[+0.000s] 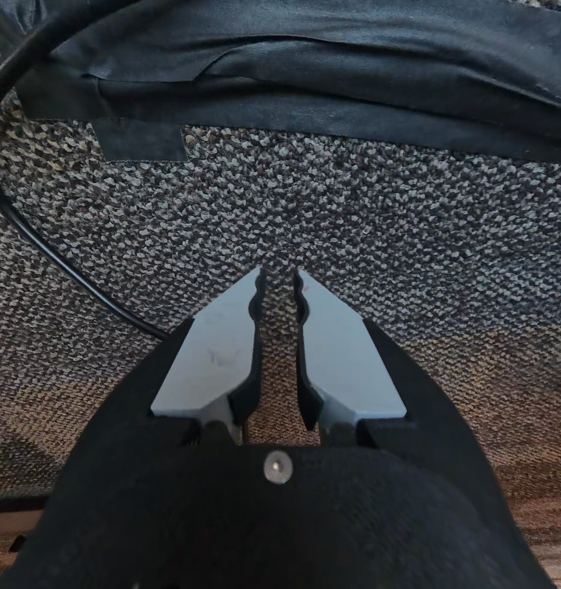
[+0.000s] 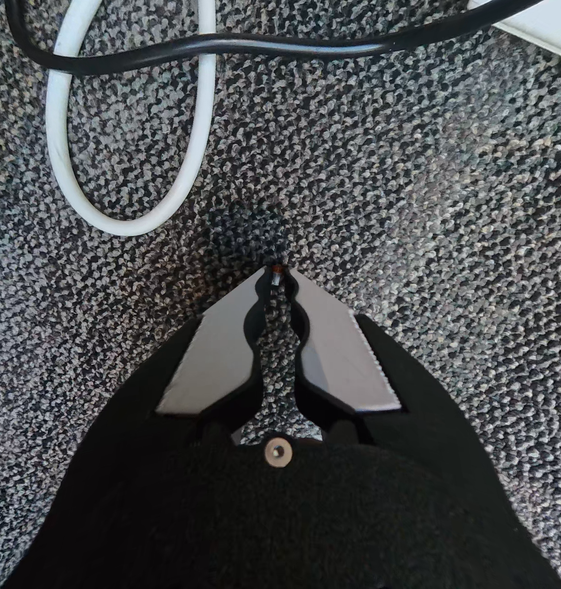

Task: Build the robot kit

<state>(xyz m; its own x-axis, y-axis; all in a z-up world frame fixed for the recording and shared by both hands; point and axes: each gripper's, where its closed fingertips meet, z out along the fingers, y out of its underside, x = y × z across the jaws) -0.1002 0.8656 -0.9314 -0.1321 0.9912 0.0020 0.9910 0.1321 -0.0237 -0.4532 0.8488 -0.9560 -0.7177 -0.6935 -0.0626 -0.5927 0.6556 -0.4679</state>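
While both tools are being held low over the speckled grey carpet [image 1: 368,223], the following items are being recorded:

Left gripper [image 1: 279,275]: its jaws are being kept slightly parted, a narrow strip of carpet showing between them, and nothing is being held or touched. It is being pointed toward a folded black fabric item [image 1: 304,73] that is lying across the far side of the left wrist view, well apart from the tips. A flat black patch or tab [image 1: 139,140] is being shown at that item's near left edge, lying on the carpet. A thin black cable [image 1: 50,251] is being run in a curve along the left, passing behind the gripper body.

Right gripper [image 2: 277,274]: its jaws are being held nearly together at the tips, and a very small clear piece with a reddish-brown end [image 2: 276,274] is being pinched there; what it is cannot be told at this size. The pinch at the extreme tips is judged to be suited to so small a thing.

White cable [image 2: 129,204]: being laid in a loop on the carpet, ahead and left of the right gripper, apart from it.

Black cable [image 2: 241,47]: being laid across the white loop at the far side.

White flat edge [image 2: 527,35]: being glimpsed at the far right corner; its kind cannot be told.

Containers: none are being shown in either view
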